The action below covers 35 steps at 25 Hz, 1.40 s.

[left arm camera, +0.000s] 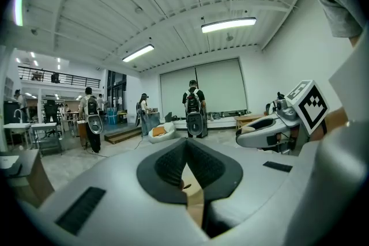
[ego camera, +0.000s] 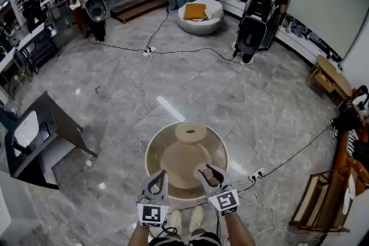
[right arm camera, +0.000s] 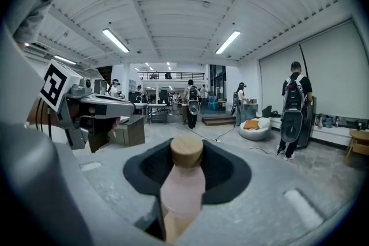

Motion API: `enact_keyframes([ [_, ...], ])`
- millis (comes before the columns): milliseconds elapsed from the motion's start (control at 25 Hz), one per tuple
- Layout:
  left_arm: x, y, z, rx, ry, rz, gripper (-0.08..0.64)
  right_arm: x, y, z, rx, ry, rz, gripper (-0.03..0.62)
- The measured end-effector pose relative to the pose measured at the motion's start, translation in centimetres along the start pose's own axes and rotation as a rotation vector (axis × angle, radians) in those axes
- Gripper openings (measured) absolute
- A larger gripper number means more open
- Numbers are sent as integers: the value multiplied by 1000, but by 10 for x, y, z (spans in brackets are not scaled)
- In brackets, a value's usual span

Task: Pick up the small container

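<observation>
The small container (right arm camera: 183, 184) is a pale pink bottle with a round wooden cap, standing upright between the jaws in the right gripper view. My right gripper (right arm camera: 185, 176) is shut on its body. From the head view, that gripper (ego camera: 207, 173) hovers over the near edge of a round tan table (ego camera: 152, 152), with the container (ego camera: 202, 169) showing as a pinkish bit at its tips. Just to the left, my left gripper (ego camera: 155, 181) hangs over the same edge, jaws closed together with nothing in them. The left gripper view shows the pads (left arm camera: 173, 167) meeting.
A flat tan disc with a centre hole (ego camera: 191, 132) lies at the table's far side. Cables and a power strip (ego camera: 256, 173) run over the grey floor. A dark desk (ego camera: 40, 135) stands left, wooden racks (ego camera: 323, 199) right, a white pouf (ego camera: 200, 15) and several people far off.
</observation>
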<state>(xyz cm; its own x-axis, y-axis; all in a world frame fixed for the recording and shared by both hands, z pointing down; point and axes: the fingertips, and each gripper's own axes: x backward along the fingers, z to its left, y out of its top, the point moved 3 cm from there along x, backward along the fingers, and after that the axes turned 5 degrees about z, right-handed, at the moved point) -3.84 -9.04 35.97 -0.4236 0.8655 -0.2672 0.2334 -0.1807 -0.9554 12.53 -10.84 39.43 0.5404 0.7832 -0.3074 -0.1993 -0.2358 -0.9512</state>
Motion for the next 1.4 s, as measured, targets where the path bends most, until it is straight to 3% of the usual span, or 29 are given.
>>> enact_keyframes([
  [160,25,13,-8,-48,-3,-23,17,36,21,4,8,-32,-18,133],
  [440,63,25,-14,-67,16,-43,15,86,29,19,47,-69,-16,133],
  [600,80,28,-14,-36,18,-50,15,106,31,31,63,-89,-11,133],
  [720,86,24,-17,-75,14,-52,17,119,26,33,46,-108,-5,133],
  [920,88,27,-26,-18,4,-47,17,130,20,30,27,-130,-6,133],
  [1160,88,24,-21,-82,2,-56,17,127,25,34,33,-127,-16,133],
  [1400,87,25,-23,-82,3,-55,17,128,26,32,37,-124,-18,133],
])
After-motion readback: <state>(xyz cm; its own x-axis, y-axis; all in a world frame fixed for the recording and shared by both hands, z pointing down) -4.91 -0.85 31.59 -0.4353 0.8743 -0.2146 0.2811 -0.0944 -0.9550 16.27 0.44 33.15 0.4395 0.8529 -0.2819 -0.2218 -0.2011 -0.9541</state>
